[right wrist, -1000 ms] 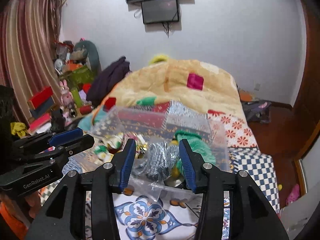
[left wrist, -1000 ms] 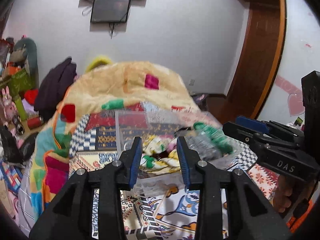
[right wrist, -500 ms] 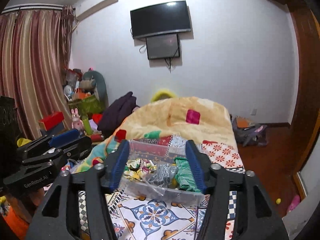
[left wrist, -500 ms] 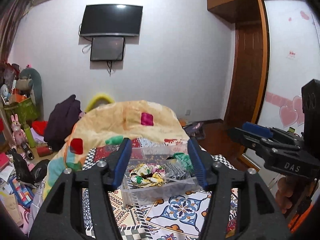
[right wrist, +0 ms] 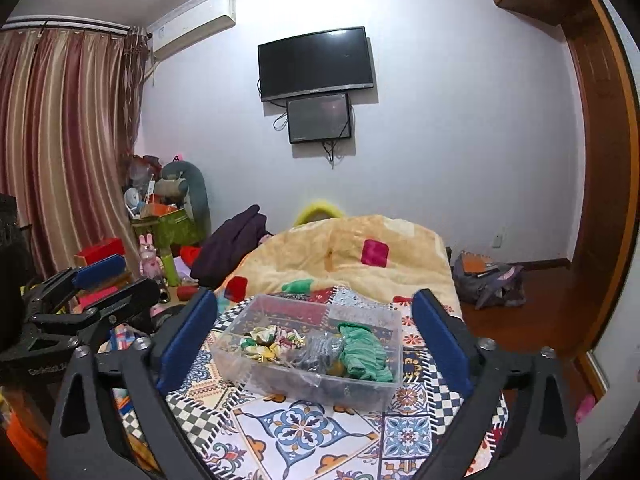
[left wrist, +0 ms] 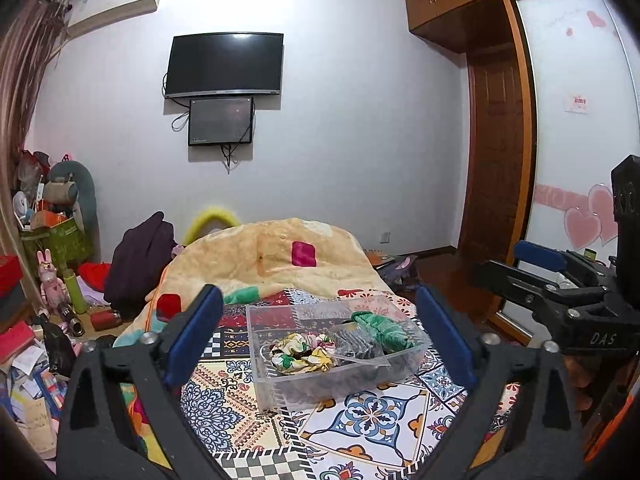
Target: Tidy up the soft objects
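A clear plastic box (left wrist: 280, 388) (right wrist: 256, 312) stands on the patterned bedspread. In it lie a yellow floral fabric piece (left wrist: 298, 356) (right wrist: 260, 346), a grey item in crinkled plastic (left wrist: 356, 346) (right wrist: 320, 350) and a green cloth (left wrist: 384, 330) (right wrist: 364, 354). My left gripper (left wrist: 320, 340) is wide open and empty, held back above the near side of the box. My right gripper (right wrist: 316, 338) is wide open and empty, also short of the box. Each gripper shows at the edge of the other's view.
A yellow blanket (left wrist: 280, 252) is heaped behind the box. A dark garment (left wrist: 140, 256) lies at the bed's far left. Clutter and toys (left wrist: 52, 248) fill the left floor. A bag (right wrist: 488, 280) lies on the floor by the wooden door (left wrist: 492, 152).
Both grippers have drawn back and up from the box and their jaws have opened much wider. The box now shows smaller, lower in both views.
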A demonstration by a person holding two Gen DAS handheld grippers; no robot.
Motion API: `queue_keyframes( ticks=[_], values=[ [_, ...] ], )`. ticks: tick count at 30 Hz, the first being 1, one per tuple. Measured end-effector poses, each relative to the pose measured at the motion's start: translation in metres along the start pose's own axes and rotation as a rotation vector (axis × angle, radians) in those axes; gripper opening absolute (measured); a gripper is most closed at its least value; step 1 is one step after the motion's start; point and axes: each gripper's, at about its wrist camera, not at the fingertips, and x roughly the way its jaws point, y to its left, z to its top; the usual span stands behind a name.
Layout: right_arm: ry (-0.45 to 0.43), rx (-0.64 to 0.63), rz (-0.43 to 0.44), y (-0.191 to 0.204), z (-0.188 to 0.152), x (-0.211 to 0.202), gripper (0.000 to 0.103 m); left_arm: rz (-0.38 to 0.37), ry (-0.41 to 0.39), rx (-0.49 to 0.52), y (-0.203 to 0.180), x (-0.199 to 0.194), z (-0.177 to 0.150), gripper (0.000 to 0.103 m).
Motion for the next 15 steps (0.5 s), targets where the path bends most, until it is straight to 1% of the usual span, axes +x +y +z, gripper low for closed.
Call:
queue_keyframes(
  ticks=[15],
  values=[
    [-0.017, 0.000, 0.008, 0.0009, -0.0041, -0.0082, 0.103, -0.003, -0.001, -0.018, 0.0018, -0.0015, -0.0020, 0.102]
  ],
)
